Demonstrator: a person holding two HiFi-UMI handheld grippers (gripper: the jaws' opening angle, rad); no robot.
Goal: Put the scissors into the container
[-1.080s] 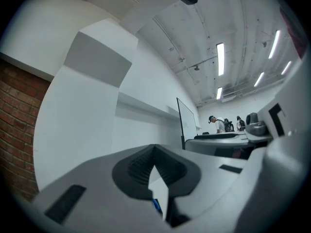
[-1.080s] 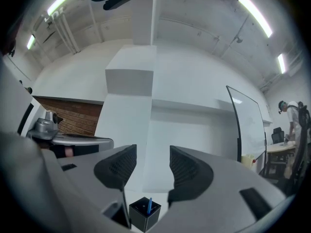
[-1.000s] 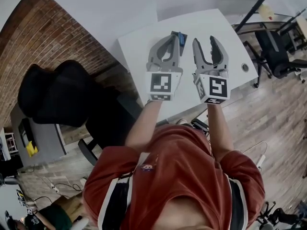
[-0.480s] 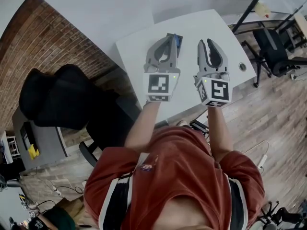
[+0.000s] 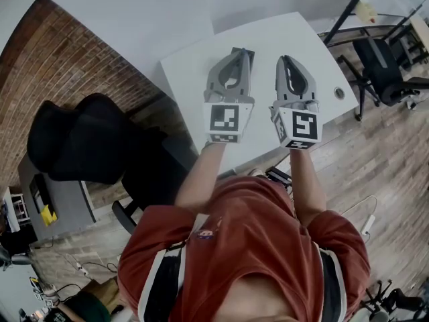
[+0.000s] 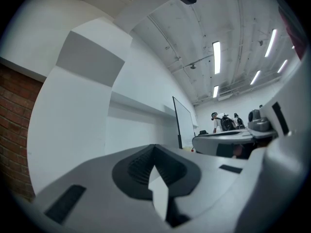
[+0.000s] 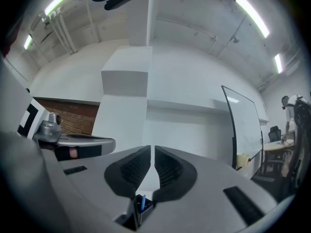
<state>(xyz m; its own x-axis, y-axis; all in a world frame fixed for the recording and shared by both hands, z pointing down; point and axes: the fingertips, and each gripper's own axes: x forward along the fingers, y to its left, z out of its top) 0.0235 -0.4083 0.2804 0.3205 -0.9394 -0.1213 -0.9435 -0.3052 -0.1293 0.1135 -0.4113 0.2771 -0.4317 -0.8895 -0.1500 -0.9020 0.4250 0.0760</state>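
Hovering empty over the white bench [image 5: 281, 35], the left tool [image 5: 242, 54] is closed and the right tool [image 5: 287, 59] has just been closing on nothing; the blue-handled scissors [image 7: 142, 201] apparently already stand in the small dark container [image 7: 146, 207] at the far side, so the task looks done.

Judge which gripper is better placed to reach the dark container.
Right, probably: the right gripper has the dark container in view just below its jaws, while the left gripper, shut, shows none in its view. The right jaws have just been closing, nearly together, nothing between them.
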